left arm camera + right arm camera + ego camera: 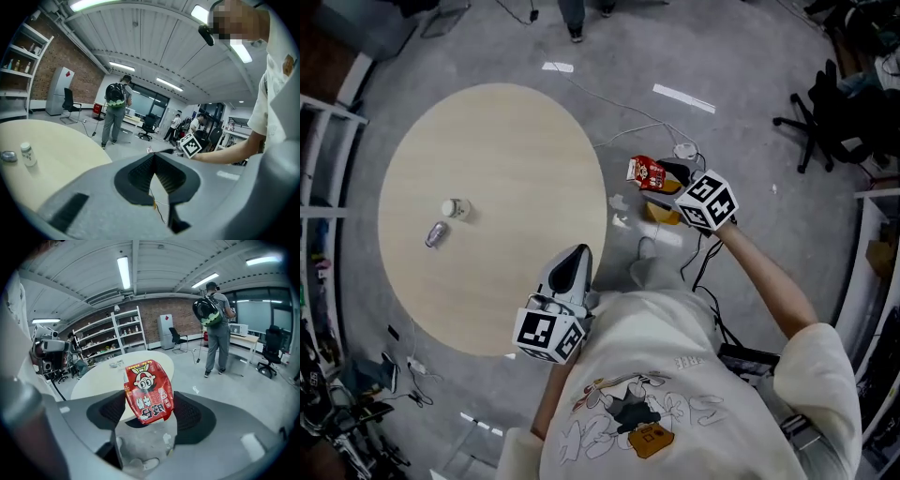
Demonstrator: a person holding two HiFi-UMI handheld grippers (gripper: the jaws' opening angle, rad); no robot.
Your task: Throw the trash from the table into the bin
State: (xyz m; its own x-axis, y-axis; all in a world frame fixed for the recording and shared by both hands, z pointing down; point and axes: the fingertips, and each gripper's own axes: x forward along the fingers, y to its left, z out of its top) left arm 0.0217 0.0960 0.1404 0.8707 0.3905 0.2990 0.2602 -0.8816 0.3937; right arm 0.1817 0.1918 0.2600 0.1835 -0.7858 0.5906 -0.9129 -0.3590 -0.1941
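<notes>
- Here, the right gripper's pads pinch a red snack packet, held above the floor beside the round table.
- Left gripper: jaws pressed together, empty.
- Small white bottle: on the table.

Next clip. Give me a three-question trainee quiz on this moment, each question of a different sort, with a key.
1. True or false: the right gripper grips a red packet.
2. How many pieces of trash lie on the round table? A one; B two; C four.
3. Fill in: the jaws of the left gripper stand ____, with nothing between them.

Key:
1. True.
2. B: a small white bottle and a silvery item.
3. Together.
</notes>
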